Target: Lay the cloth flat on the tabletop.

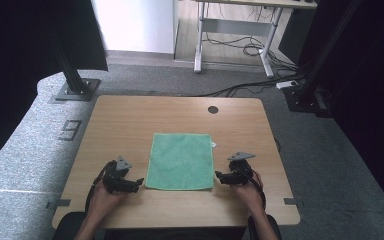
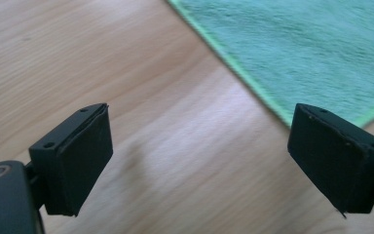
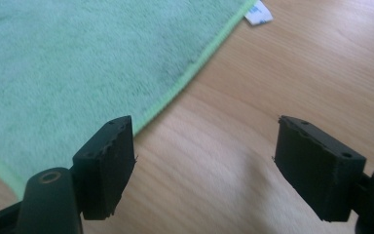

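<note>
We held both grippers, left and right, jaws apart and empty, flanking the green cloth's near corners; next, probably gripping them.

Surface materials: cloth, wood, plastic

The green cloth is soft, napped terry with a stitched hem and a white fabric tag. The table is smooth light wood grain with a slight sheen. The left gripper and right gripper have matt black plastic jaws.

Light wooden table, green cloth flat at centre, perhaps a white tag at its edge
</note>
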### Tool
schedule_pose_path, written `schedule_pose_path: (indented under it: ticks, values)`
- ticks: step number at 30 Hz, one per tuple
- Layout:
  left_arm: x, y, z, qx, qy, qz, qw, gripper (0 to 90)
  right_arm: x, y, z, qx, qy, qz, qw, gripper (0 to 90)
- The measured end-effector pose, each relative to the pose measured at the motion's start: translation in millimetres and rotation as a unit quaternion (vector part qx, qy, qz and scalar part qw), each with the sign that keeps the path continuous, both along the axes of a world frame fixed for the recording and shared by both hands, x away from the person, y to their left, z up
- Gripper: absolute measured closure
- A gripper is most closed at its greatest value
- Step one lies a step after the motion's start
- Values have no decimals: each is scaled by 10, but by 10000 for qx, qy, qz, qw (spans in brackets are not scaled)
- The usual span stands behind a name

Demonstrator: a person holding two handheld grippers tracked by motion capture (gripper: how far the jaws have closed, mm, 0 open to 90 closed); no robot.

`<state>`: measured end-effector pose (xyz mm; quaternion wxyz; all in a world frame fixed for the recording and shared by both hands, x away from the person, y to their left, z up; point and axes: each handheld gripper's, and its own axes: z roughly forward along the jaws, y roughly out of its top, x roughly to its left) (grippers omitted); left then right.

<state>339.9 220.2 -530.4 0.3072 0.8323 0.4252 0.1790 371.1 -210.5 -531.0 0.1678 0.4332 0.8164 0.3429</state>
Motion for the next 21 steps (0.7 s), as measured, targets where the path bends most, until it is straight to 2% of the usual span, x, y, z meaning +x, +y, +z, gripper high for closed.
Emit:
schedule_pose_path:
  ticks: [5, 10, 11, 14, 16, 17, 21]
  values:
    - [79, 157, -55, -178, 86, 100, 9998, 95, -70, -106, -54, 28, 58, -62, 10000, 192]
    - [107, 146, -111, 4, 101, 112, 9999, 94, -50, -129, -154, -37, 165, 1, 9999, 139]
    - [110, 137, -120, 62, 96, 99, 9999, 92, -49, -126, -168, -53, 142, 3, 9999, 130]
    - [122, 133, -138, -6, 126, 43, 9999, 54, -53, -120, -185, -90, 56, 49, 9999, 114]
    - [139, 152, -164, -152, 200, 4, 9997, 40, -47, -121, -209, -66, 3, 84, 9999, 51]
    - [141, 152, -179, -152, 173, -20, 9997, 11, -44, -114, -228, -57, -8, 84, 9999, 2]
    - [142, 154, -181, -159, 162, -53, 9997, 0, -50, -103, -255, -17, -86, 35, 10000, 0]
